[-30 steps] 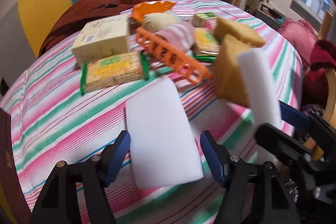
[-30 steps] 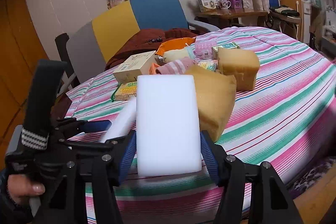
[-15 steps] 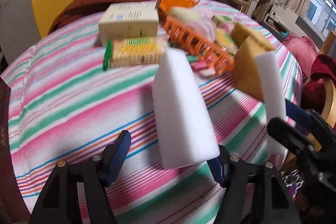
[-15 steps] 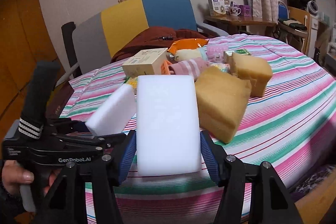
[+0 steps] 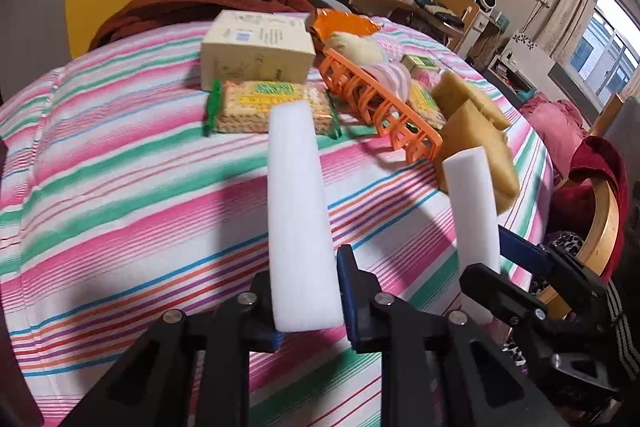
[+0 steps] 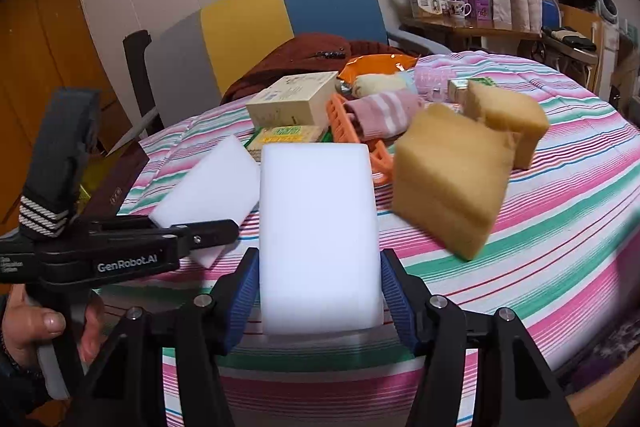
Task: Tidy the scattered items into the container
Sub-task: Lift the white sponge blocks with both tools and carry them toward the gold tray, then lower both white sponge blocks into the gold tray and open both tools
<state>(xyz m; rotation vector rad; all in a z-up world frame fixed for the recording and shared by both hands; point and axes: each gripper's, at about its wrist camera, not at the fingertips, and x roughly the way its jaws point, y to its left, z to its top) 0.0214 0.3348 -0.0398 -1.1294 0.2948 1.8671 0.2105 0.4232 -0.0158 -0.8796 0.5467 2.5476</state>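
White sponge (image 5: 298,211) pinched edge-on in the left gripper (image 5: 306,303), jaws just snapped shut on its thin sides, block jutting forward over the striped tablecloth (image 5: 120,195). Second white sponge (image 6: 318,235) clamped flat between the blue pads (image 6: 242,291) of the right gripper (image 6: 318,297), broad face up, short of the orange basket (image 6: 348,131). Same two blocks side by side in the right wrist view, left-held one (image 6: 208,191) tilted, left of the basket and nearer the camera. Hand (image 6: 28,327) wrapped round the left gripper's handle at the frame edge.

Beyond the grippers: orange basket tipped on its side mid-table, pink striped cloth (image 6: 384,115) spilling from it. Cracker packet (image 5: 272,105) just left of the basket, cream box (image 5: 256,47) behind that. Two tan sponges (image 6: 452,175) right of the basket, possibly touching each other, hard to say through the blur. Orange packet (image 5: 344,25) and pale roll (image 5: 356,45) behind the basket, near the far table edge.
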